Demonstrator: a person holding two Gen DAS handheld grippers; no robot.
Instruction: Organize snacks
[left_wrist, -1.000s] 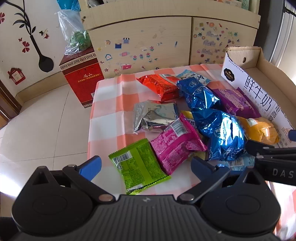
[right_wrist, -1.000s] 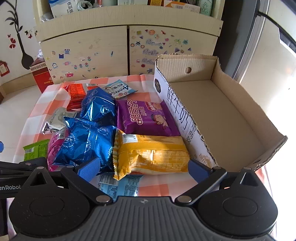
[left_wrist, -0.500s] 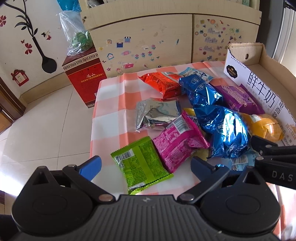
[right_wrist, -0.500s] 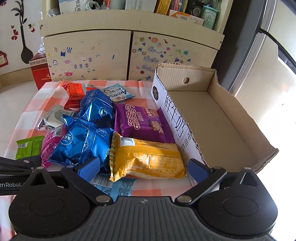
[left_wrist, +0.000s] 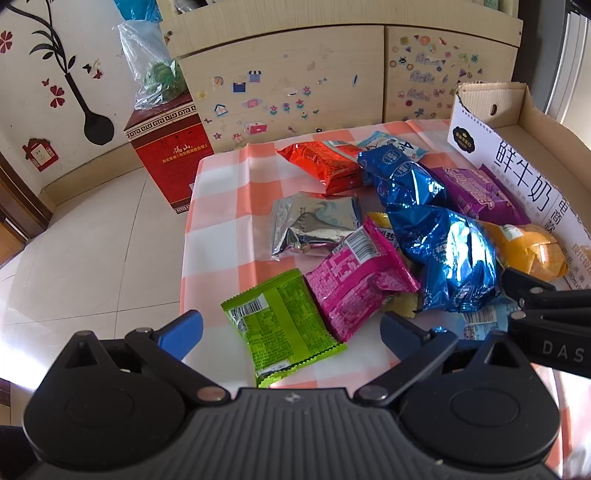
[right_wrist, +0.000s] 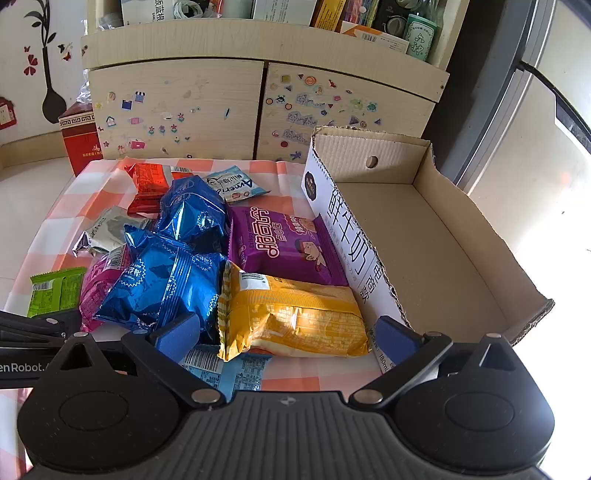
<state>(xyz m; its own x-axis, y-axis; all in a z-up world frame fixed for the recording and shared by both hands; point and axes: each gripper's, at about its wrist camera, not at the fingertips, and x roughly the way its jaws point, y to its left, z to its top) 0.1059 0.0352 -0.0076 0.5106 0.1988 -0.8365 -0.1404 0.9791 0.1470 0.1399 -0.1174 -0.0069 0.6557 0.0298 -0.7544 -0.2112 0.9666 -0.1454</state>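
Both the left gripper (left_wrist: 291, 328) and right gripper (right_wrist: 286, 338) hover spread and empty; snack packets (right_wrist: 173, 280) lie heaped beside the empty cardboard box (right_wrist: 436, 236), likely awaiting transfer.

Each view sits just behind its own hand-held gripper and looks forward and steeply down over the two blue fingertips at the checked surface (left_wrist: 225, 206). The left view hangs over the near left edge, close above the green packet (left_wrist: 280, 326) lying between its fingers, facing the stickered cabinet (left_wrist: 295, 88) beyond. The right view hangs further right, close above the yellow packet (right_wrist: 295, 321), with the cardboard box (right_wrist: 424, 236) ahead to its right. Both share the pile of snacks, the box's printed wall and the cabinet; each also catches the other's frame at its side edge.
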